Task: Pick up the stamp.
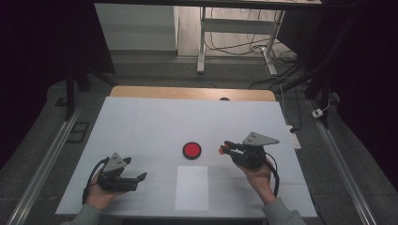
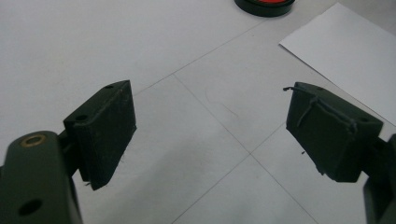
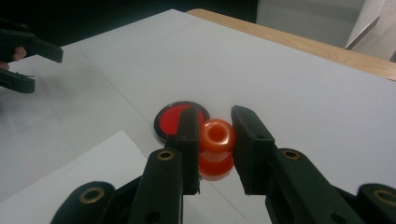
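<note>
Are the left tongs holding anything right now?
No. In the left gripper view the left tongs stand wide apart with just the bare white table between them.

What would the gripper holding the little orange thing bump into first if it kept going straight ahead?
Probably the red disc. The right gripper, shut on the orange spool, points toward it across the table, though it might pass just beside the disc.

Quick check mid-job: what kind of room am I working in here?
Probably a lab or recording workspace: a white-covered table, a bare desk frame with loose cables behind it, and metal rails on the floor.
</note>
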`<action>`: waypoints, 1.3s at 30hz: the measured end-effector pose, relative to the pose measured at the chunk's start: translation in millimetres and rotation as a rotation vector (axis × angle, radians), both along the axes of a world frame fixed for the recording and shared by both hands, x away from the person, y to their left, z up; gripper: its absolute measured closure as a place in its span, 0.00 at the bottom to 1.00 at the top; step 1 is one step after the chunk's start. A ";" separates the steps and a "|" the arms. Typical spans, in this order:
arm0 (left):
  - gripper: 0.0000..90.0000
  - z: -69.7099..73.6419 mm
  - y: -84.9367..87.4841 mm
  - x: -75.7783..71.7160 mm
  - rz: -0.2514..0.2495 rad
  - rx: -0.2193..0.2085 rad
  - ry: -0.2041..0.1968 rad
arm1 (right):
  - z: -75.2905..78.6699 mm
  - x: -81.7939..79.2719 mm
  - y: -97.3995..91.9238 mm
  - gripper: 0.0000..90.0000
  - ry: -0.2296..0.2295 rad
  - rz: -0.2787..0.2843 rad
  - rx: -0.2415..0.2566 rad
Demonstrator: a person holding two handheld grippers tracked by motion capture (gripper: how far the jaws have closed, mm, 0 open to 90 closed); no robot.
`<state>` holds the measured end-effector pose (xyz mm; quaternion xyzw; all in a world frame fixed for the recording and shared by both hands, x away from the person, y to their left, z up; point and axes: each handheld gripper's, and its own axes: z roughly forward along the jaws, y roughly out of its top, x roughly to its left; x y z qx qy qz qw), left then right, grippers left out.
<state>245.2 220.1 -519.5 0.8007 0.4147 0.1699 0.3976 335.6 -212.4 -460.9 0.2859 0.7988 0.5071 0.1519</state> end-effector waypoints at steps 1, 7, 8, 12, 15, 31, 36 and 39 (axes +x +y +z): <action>0.18 0.1 0.0 -0.1 0.000 0.000 -0.001 | -0.1 -0.4 1.0 0.80 -0.001 0.002 0.000; 0.18 0.2 0.0 -0.3 0.002 -0.001 -0.001 | -1.3 -2.3 7.3 0.80 0.008 0.020 0.005; 0.18 0.1 0.0 -0.2 0.001 -0.001 -0.001 | -2.3 -3.1 10.3 0.80 0.012 0.028 0.015; 0.18 0.0 -0.3 0.0 -0.001 0.002 -0.001 | -3.4 -4.4 15.6 0.80 0.040 0.052 0.040; 0.18 0.2 -0.3 -0.6 0.001 0.000 -0.002 | -4.1 -5.6 19.2 0.80 0.038 0.062 0.044; 0.18 -0.1 -1.3 -0.7 -0.002 0.003 -0.001 | -10.6 -13.9 40.8 0.80 0.043 0.115 0.028; 0.18 -0.2 -1.3 -0.7 -0.002 0.003 -0.001 | -12.1 -17.8 49.2 0.80 0.040 0.140 0.017; 0.18 -0.3 -1.4 -0.4 -0.002 0.004 0.000 | -13.1 -18.8 51.8 0.80 0.041 0.146 0.020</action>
